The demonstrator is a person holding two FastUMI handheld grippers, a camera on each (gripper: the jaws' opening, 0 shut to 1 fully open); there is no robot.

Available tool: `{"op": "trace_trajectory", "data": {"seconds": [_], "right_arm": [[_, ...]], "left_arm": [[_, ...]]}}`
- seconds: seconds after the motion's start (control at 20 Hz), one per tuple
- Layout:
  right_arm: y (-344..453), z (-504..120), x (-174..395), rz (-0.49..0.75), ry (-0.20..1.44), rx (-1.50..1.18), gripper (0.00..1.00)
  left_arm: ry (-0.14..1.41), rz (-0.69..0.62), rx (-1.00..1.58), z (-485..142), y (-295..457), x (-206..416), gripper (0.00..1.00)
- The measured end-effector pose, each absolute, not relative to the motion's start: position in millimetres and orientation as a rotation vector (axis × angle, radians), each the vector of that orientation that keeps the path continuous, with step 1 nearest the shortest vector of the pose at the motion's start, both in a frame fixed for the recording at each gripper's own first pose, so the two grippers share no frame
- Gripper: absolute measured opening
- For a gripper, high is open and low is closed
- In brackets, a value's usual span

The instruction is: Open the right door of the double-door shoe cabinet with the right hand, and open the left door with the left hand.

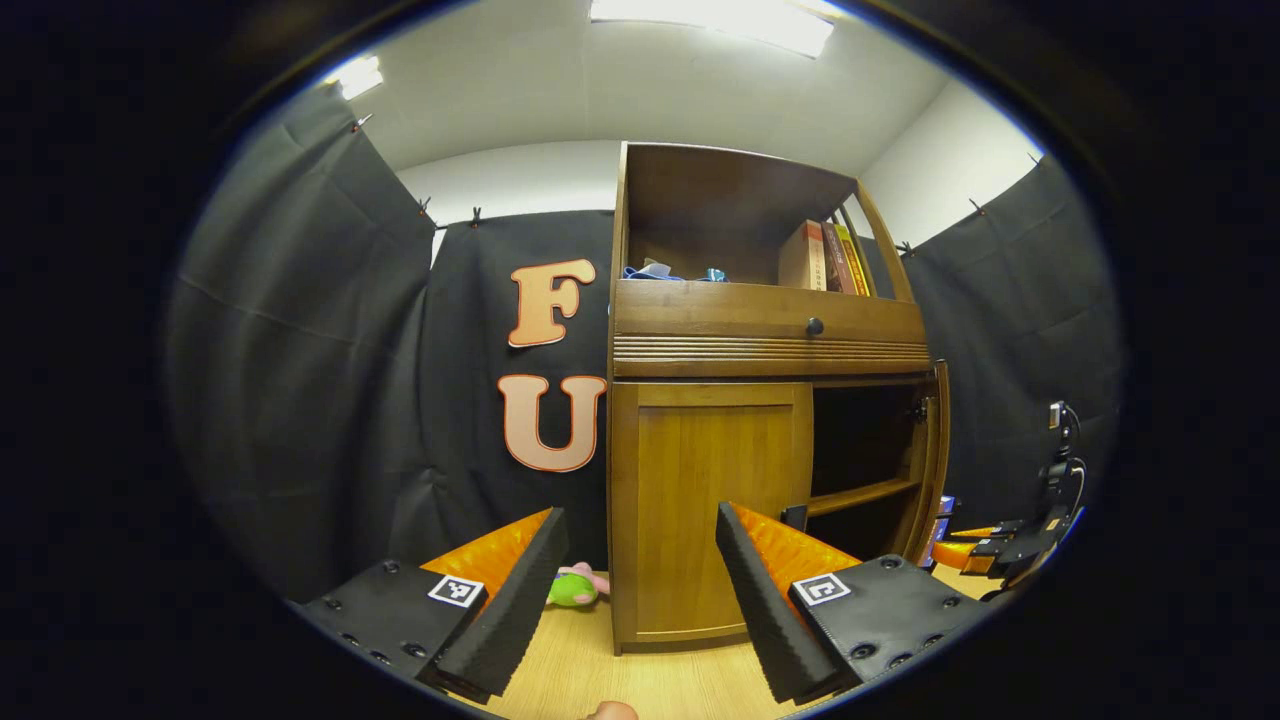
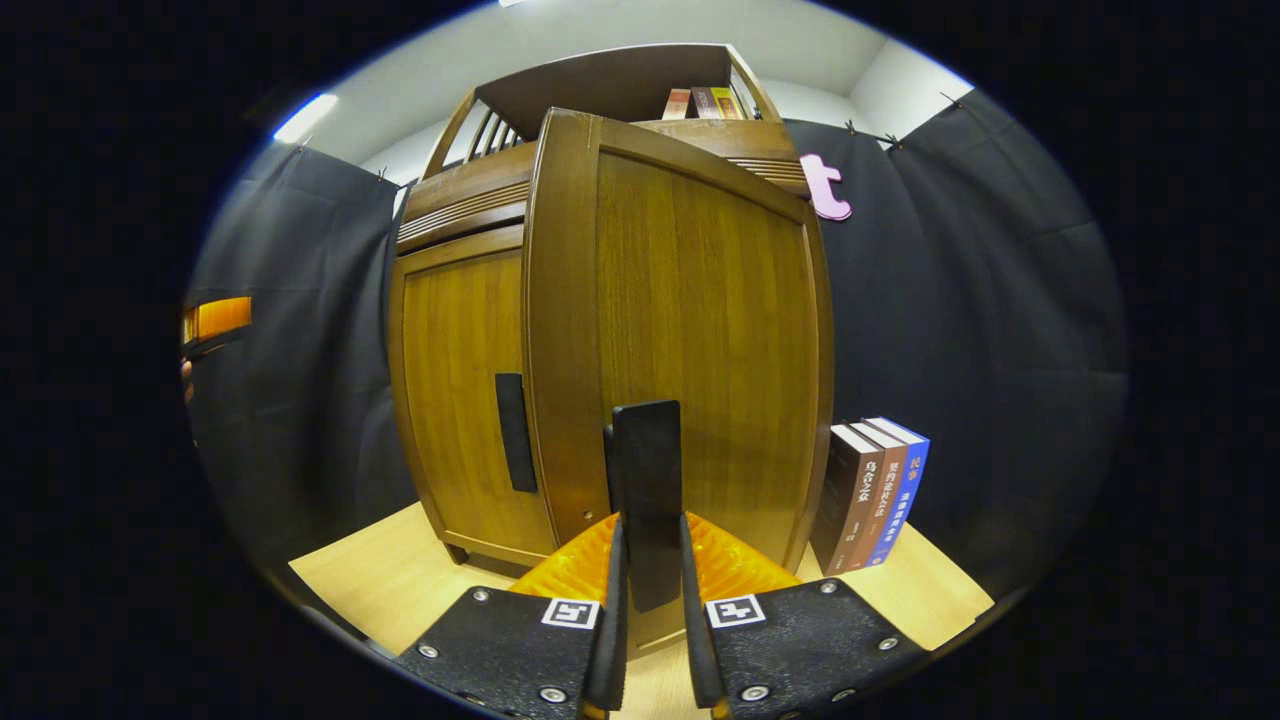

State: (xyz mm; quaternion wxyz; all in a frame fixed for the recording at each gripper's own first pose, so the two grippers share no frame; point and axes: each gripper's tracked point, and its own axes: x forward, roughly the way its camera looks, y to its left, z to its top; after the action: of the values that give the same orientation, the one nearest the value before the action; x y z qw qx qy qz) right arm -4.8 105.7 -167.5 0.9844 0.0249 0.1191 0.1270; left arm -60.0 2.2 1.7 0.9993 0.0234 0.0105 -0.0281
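Observation:
The wooden shoe cabinet (image 1: 770,330) stands ahead in the left gripper view. Its left door (image 1: 705,500) is closed, and its black handle (image 1: 795,517) peeks out behind my finger. The right door (image 1: 935,460) is swung out, baring a dark inside with a shelf (image 1: 862,494). My left gripper (image 1: 640,600) is open, a little short of the left door. In the right gripper view the right door (image 2: 700,340) faces me, and my right gripper (image 2: 650,545) is shut on its black handle (image 2: 646,470). The left door's handle (image 2: 513,432) shows beside it.
A green and pink plush toy (image 1: 578,585) lies on the floor left of the cabinet. Three books (image 2: 875,490) stand on the floor behind the open door. More books (image 1: 825,258) sit on the top shelf. A drawer with a dark knob (image 1: 814,326) is above the doors.

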Motion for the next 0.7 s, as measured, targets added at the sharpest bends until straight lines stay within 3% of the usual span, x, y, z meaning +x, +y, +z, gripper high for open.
{"op": "trace_trajectory", "data": {"seconds": [0.05, 0.1, 0.2, 0.3, 0.35, 0.4, 0.7], "right_arm": [[102.0, -167.0, -6.4, 0.246, 0.238, 0.046, 0.24], [97.6, -166.2, -8.3, 0.236, 0.238, 0.041, 0.14], [92.0, -164.8, -9.8, 0.218, 0.232, 0.024, 0.20], [83.5, -164.7, -11.8, 0.207, 0.227, 0.010, 0.18], [80.4, -164.5, -12.4, 0.200, 0.228, 0.012, 0.27], [78.0, -164.9, -14.5, 0.194, 0.231, 0.014, 0.16], [58.2, -162.2, -18.0, 0.158, 0.218, -0.022, 0.12]], "left_arm": [[0.021, -0.058, 0.047, 1.1, 1.1, -61.2, 0.95], [0.023, -0.060, 0.046, -0.2, -1.1, -62.0, 0.96], [0.029, -0.067, 0.046, -1.6, -4.4, -63.7, 0.96], [0.034, -0.074, 0.042, -2.9, -9.3, -65.7, 0.96], [0.036, -0.077, 0.039, -4.6, -10.9, -67.3, 0.95], [0.039, -0.079, 0.036, -5.3, -12.9, -67.7, 0.95], [0.049, -0.079, 0.036, -6.9, -19.5, -69.2, 0.95]]}}
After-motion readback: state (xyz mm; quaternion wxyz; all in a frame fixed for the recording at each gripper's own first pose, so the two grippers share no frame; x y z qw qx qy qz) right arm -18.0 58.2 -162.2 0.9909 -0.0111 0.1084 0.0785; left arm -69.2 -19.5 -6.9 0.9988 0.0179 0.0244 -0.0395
